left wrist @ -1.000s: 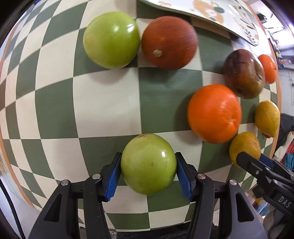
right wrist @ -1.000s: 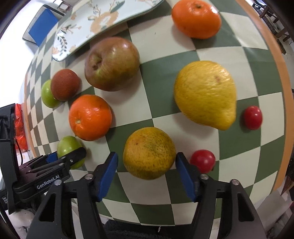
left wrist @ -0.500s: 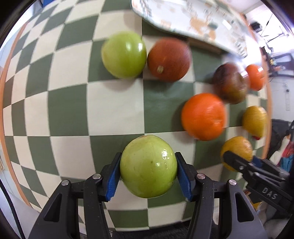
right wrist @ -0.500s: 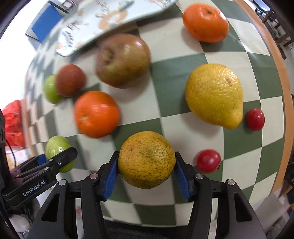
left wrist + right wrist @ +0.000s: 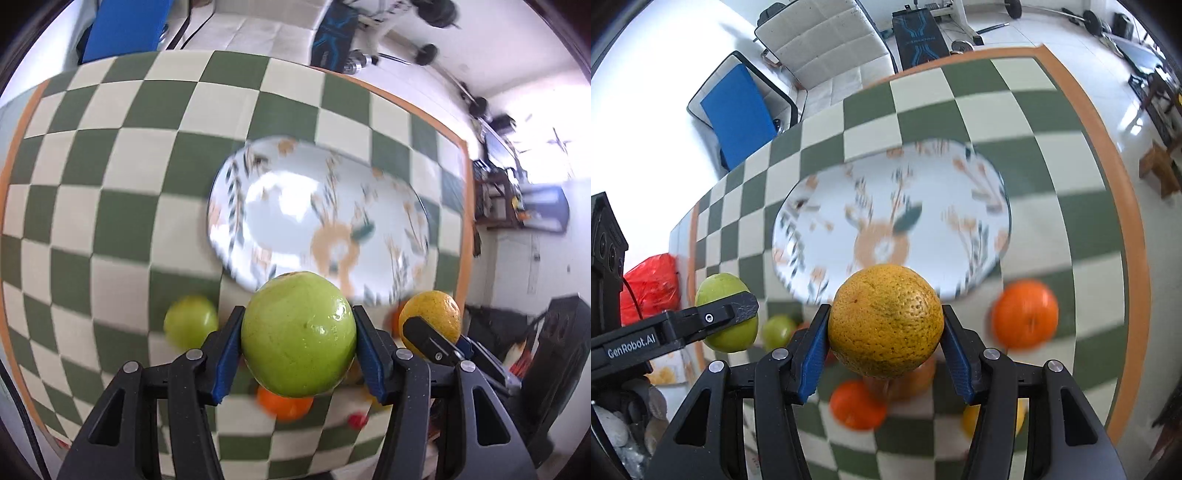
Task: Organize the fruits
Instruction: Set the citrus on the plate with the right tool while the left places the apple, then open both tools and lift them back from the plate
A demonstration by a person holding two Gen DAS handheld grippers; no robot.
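Both fruits are up in the air over the checkered tabletop: the left hand-held gripper is clamped on a green apple, the right hand-held gripper squeezes a yellow-green orange at its widest girth, so neither slips. Both aim at the floral plate ahead, likely the drop spot. Round fruit, no clear long axis.
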